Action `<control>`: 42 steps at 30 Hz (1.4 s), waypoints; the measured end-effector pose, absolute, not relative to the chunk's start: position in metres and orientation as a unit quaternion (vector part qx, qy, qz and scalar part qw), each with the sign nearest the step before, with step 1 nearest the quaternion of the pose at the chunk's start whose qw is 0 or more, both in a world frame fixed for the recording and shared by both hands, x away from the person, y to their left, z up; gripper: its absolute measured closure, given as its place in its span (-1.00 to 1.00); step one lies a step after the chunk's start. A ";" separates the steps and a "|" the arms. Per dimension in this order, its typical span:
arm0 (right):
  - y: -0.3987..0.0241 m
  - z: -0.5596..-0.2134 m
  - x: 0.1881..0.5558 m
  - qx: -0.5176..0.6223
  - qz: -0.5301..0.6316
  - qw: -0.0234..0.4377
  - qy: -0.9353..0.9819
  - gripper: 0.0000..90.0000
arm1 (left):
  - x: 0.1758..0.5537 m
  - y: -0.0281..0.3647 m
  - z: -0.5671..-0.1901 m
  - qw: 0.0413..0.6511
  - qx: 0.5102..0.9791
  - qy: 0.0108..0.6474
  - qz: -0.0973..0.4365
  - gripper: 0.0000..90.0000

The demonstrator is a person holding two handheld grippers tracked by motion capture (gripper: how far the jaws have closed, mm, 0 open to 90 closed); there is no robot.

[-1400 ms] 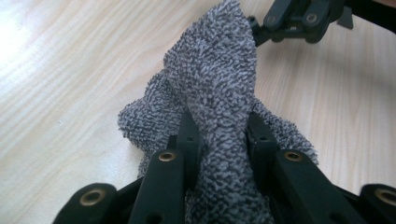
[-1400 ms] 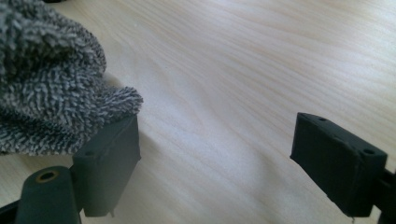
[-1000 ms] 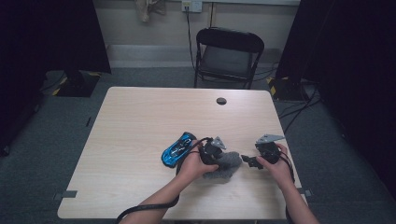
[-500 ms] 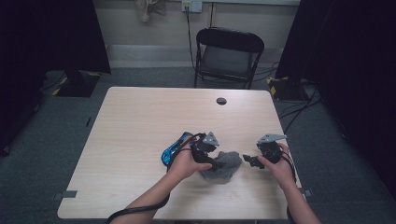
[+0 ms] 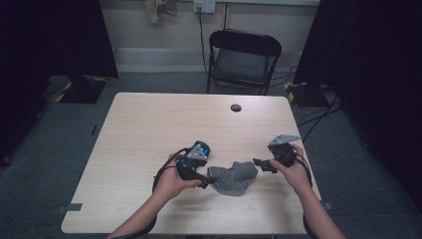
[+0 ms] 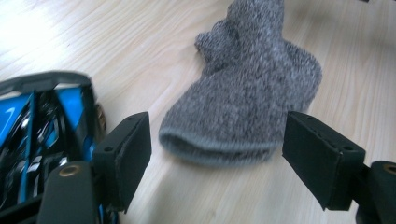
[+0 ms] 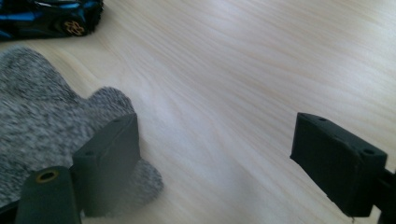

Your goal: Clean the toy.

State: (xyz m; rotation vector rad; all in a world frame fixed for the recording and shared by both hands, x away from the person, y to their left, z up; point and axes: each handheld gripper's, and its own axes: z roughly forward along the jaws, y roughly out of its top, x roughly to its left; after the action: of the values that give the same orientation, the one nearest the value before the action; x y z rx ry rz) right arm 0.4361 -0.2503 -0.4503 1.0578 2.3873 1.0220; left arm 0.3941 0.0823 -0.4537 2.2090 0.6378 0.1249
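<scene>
Sock (image 5: 233,177) lies crumpled near the table's (image 5: 149,129) near edge, between both grippers, a blue toy car (image 6: 42,126) just left. Left gripper (image 5: 206,183), jaws just opened wide, frames its cuff untouched; right gripper (image 5: 260,163) gapes empty, bare wood beyond.

The high view looks forward and down from above the worktop's (image 5: 149,129) near edge. Each gripper view sits low, close above the wood. All 3 share the grey sock (image 5: 233,177) (image 6: 247,93) (image 7: 42,121) near that edge.
</scene>
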 end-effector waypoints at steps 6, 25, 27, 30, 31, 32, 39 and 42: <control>-0.238 -0.443 0.436 0.362 0.370 0.157 0.841 -0.66 | 0.392 0.097 -0.455 0.411 0.870 0.268 0.055 -0.47; -0.195 -0.424 0.427 0.312 0.395 0.134 0.853 -0.67 | 0.404 0.122 -0.456 0.407 0.858 0.304 0.076 -0.47; -0.186 -0.426 0.423 0.305 0.397 0.124 0.857 -0.67 | 0.405 0.125 -0.454 0.406 0.857 0.307 0.080 -0.47; -0.176 -0.436 0.417 0.293 0.399 0.104 0.863 -0.66 | 0.406 0.127 -0.454 0.405 0.856 0.310 0.082 -0.46; -0.173 -0.440 0.415 0.291 0.396 0.097 0.866 -0.63 | 0.406 0.128 -0.455 0.403 0.857 0.309 0.081 -0.46; -0.170 -0.445 0.414 0.287 0.393 0.085 0.869 -0.59 | 0.406 0.129 -0.456 0.403 0.857 0.311 0.082 -0.46; -0.165 -0.470 0.410 0.284 0.381 0.062 0.878 -0.32 | 0.409 0.133 -0.460 0.403 0.853 0.321 0.084 -0.46; -0.167 -0.474 0.411 0.286 0.375 0.066 0.879 -0.12 | 0.411 0.133 -0.463 0.403 0.853 0.322 0.083 -0.46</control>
State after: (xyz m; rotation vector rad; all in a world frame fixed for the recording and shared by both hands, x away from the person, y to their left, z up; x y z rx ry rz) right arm 0.4109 -0.1666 -0.4736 0.8626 2.6524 1.1325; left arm 0.4106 0.1332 -0.4628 2.1540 0.8144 0.2097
